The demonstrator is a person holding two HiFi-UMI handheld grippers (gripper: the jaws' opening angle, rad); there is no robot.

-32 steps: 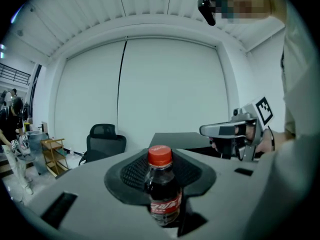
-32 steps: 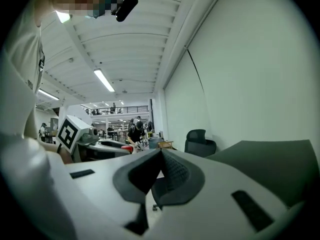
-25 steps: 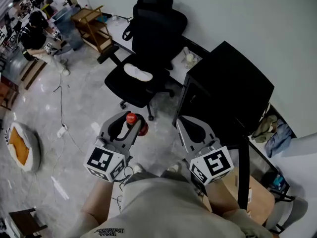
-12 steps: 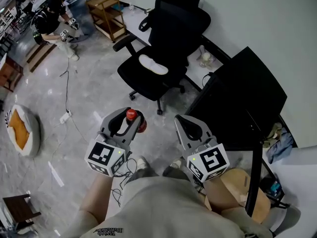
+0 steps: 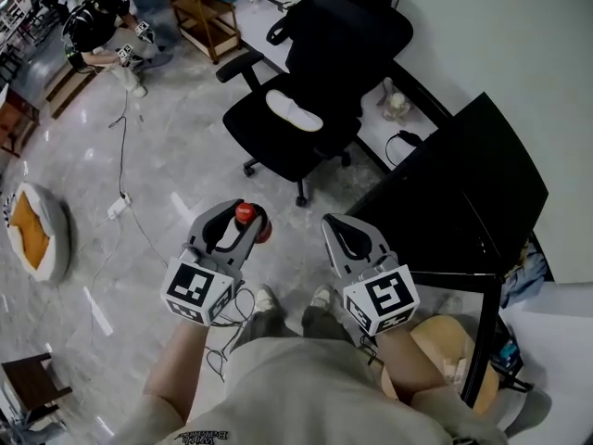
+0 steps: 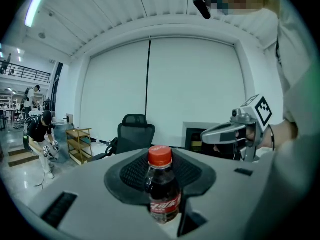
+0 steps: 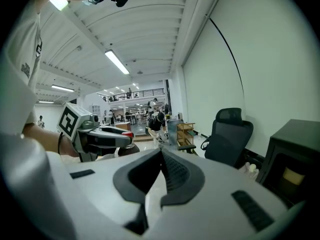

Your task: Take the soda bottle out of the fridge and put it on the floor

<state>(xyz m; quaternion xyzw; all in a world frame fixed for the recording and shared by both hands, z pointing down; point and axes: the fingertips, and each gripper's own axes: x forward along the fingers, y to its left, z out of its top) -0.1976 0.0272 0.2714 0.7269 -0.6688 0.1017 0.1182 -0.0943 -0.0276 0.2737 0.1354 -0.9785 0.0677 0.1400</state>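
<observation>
The soda bottle (image 5: 246,214) stands upright in the left tongs (image 5: 233,215), out of the fridge and held in the air above the floor (image 5: 157,188). In the left gripper view the bottle (image 6: 162,186) shows a red cap, dark drink and a red label, and the dark ribbed pads are clenched on its body from both sides, with the cap rising above them. From the head view only the red cap and a little of the dark body show between the grey arms of the tongs.

The right tongs (image 5: 345,232) hang just beside the left ones, at about the same height and pointing the same way. In the right gripper view the right tongs (image 7: 161,156) are pressed together at the tip with nothing between them.

Below both tongs are the person's two shoes (image 5: 267,297) on the glossy grey floor. Ahead of the tongs stands a black office chair (image 5: 320,82) with a white object lying on its seat. To the right of the chair, close by the right tongs, is the black fridge (image 5: 463,188); the right gripper view shows its front opening lit inside.

Farther off, at the upper left of the head view, another person (image 5: 97,31) crouches near a wooden shelf cart (image 5: 206,7). A cable (image 5: 120,151) trails across the floor, and a round cushion with an orange centre (image 5: 35,232) lies at the left edge.
</observation>
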